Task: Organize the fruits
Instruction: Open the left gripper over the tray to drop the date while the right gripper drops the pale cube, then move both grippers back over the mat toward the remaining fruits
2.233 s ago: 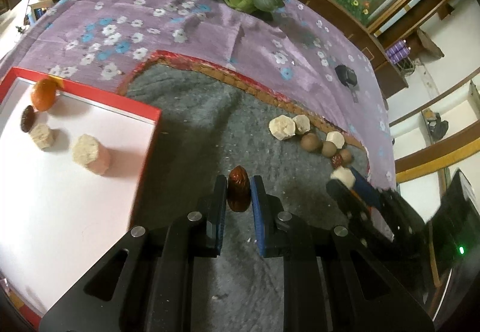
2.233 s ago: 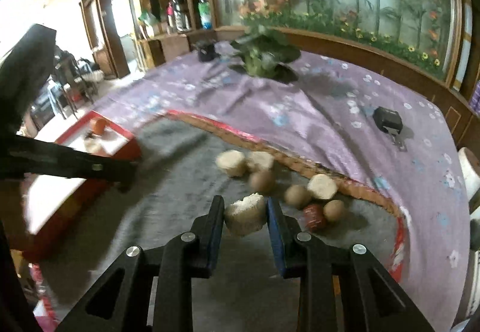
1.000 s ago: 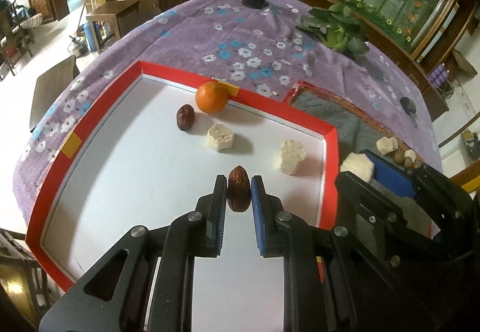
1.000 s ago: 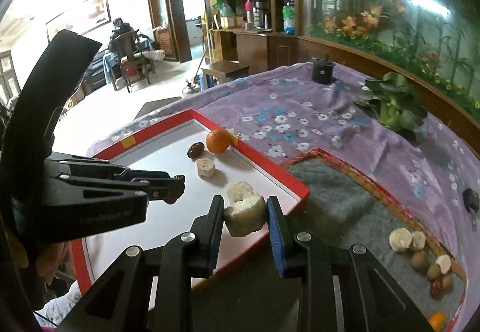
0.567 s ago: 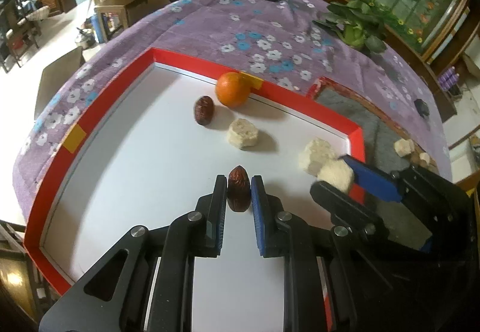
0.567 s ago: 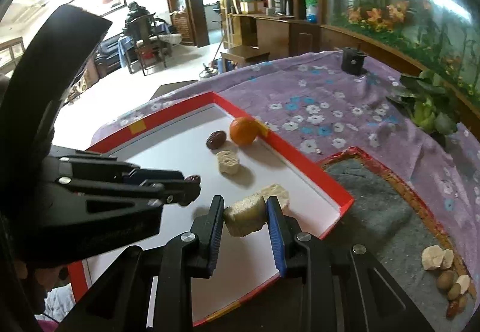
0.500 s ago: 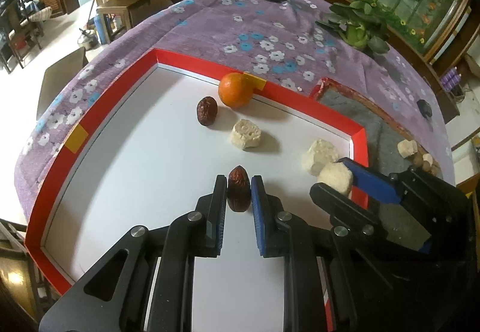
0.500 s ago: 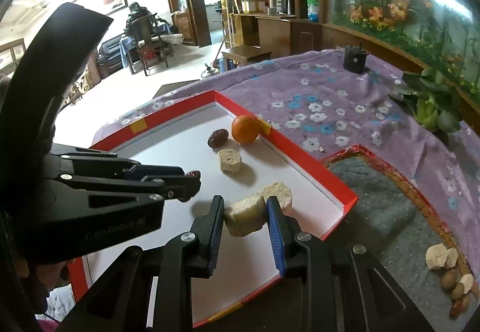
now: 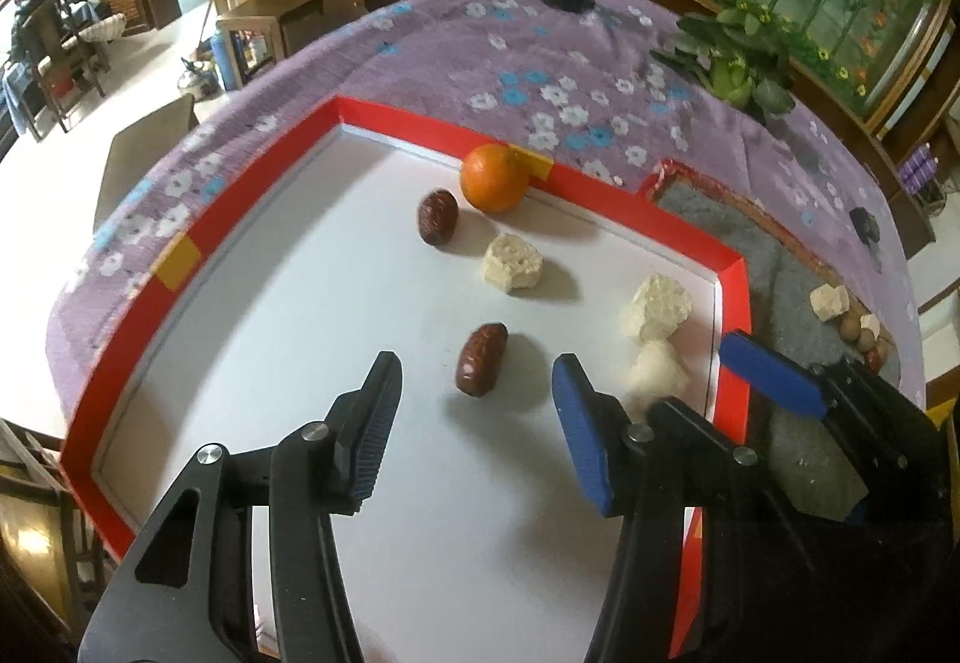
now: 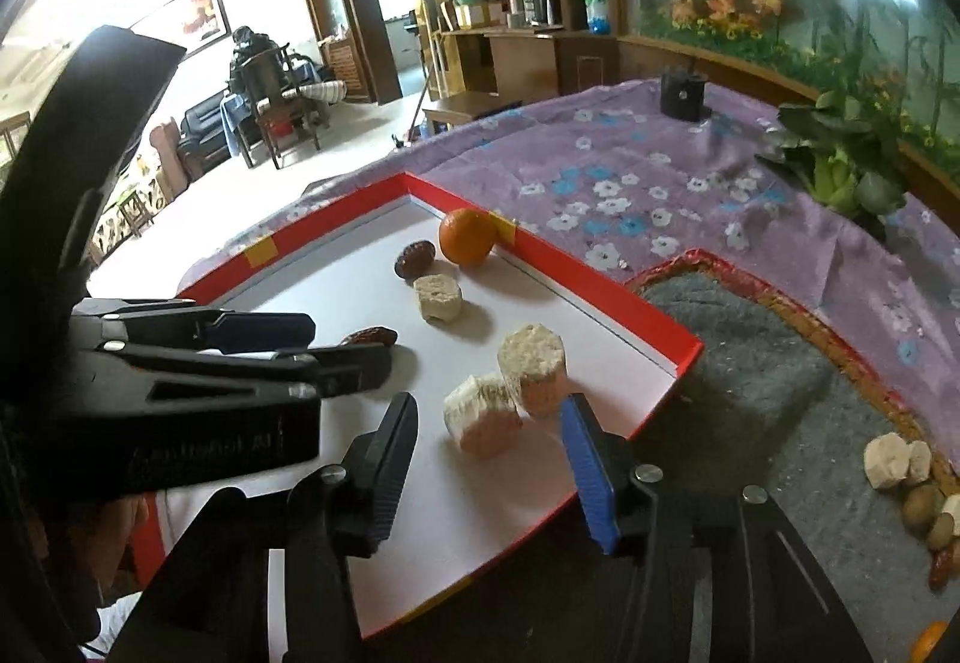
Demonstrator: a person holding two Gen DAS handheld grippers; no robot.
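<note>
A red-rimmed white tray (image 9: 552,180) (image 10: 606,291) holds an orange (image 9: 495,177) (image 10: 467,236), a dark red date (image 9: 438,216) (image 10: 415,258) and pale chunks (image 9: 513,263) (image 10: 440,297). My left gripper (image 9: 477,384) is open; a second date (image 9: 481,367) lies on the tray between its fingers. My right gripper (image 10: 489,426) is open; a pale chunk (image 10: 483,421) (image 9: 657,370) lies on the tray between its fingers, touching another chunk (image 10: 533,366) (image 9: 656,305).
A grey mat (image 10: 756,363) (image 9: 780,297) right of the tray carries several more fruits and chunks (image 10: 906,483) (image 9: 852,315). The purple flowered cloth (image 9: 540,63) bears a green plant (image 10: 840,165) and a black object (image 10: 681,93).
Both grippers opened. The date dropped from the left gripper onto the tray, and the pale chunk left the right gripper and rests beside another chunk.
</note>
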